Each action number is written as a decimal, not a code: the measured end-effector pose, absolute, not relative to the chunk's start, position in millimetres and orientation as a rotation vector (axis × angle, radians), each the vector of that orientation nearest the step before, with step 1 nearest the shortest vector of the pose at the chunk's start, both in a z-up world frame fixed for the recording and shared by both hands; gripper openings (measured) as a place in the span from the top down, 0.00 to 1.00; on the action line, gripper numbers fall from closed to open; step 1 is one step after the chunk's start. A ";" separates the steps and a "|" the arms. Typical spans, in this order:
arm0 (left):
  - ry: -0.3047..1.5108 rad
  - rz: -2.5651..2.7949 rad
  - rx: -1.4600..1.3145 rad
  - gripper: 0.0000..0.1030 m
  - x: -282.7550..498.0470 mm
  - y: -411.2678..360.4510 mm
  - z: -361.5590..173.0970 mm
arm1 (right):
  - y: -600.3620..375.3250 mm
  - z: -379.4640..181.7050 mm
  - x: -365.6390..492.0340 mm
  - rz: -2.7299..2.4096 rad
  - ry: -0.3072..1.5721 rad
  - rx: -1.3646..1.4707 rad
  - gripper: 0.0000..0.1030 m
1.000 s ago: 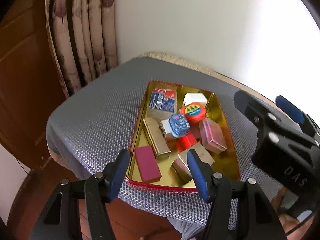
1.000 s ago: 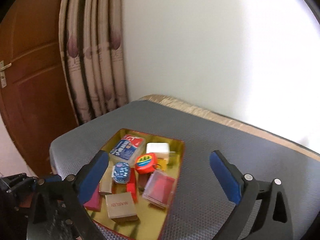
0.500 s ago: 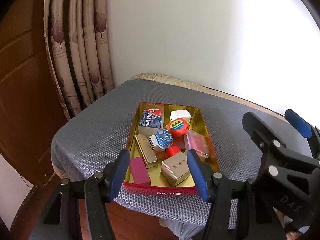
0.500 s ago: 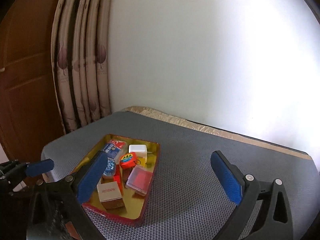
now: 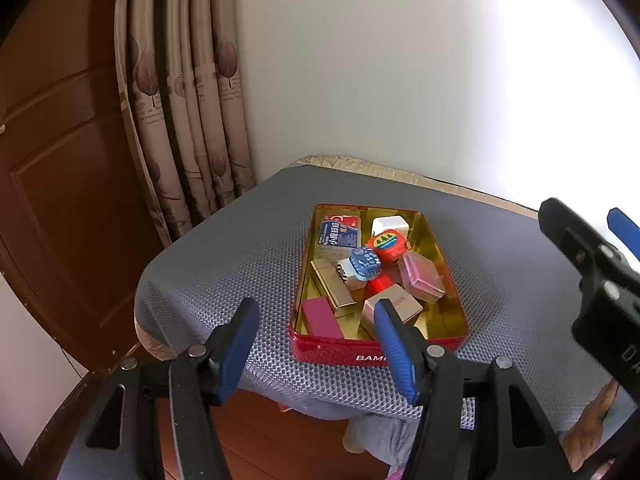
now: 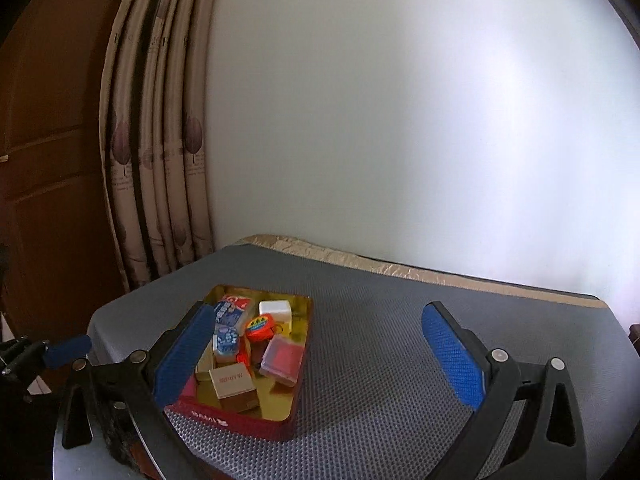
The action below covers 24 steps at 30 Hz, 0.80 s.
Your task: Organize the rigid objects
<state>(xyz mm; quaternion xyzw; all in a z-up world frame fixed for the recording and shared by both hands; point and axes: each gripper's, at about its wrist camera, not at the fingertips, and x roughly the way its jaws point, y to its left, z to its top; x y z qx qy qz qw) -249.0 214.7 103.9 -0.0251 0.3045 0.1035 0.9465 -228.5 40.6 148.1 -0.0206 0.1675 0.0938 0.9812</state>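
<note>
— Grey mesh padding [image 5: 248,264] covers the tabletop, with a pale wall and leaf-print curtains [image 5: 188,120] behind it. Where do the task's things sit?

— All of them lie in the shallow red tin tray with a gold lining [image 5: 436,240], near the tabletop's left front corner: a blue-and-red printed packet [image 5: 339,232], a white plastic cube [image 5: 390,225], a round red tape measure [image 5: 386,245], a blue spotted round case [image 5: 365,263], a clear pink box [image 5: 422,283], a gold metal bar [image 5: 334,292], a tan cardboard box [image 5: 394,308] and a maroon block [image 5: 322,322]. They are heaped loosely, several touching or leaning on each other.

— And the tongs?

— The left tongs [image 5: 316,352] hang in front of the tray's near wall, jaws parted and nothing between them. The right tongs [image 6: 320,356] stand spread wide over bare mesh beside the tray, also holding nothing.

— So what would the observer advise?

— Probably that the sorting has not started, or that the tongs are between picks. A sensible first pick is a piece at the edge of the heap with flat parallel sides, such as the tan box or the maroon block: approach from above, square the pads to the faces, and close gently. The round pieces are likelier to slip, and the shallow tin may slide unless the other tongs steady it.
</note>
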 end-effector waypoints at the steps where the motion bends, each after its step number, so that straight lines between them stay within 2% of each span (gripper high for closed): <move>1: 0.622 0.209 -0.053 0.41 -248.2 214.5 103.7 | 41.6 147.0 -229.2 0.189 0.339 -0.044 0.00; 24: 0.682 0.180 -0.144 0.41 -240.6 226.4 88.0 | 55.1 128.5 -232.3 0.206 0.390 -0.092 0.01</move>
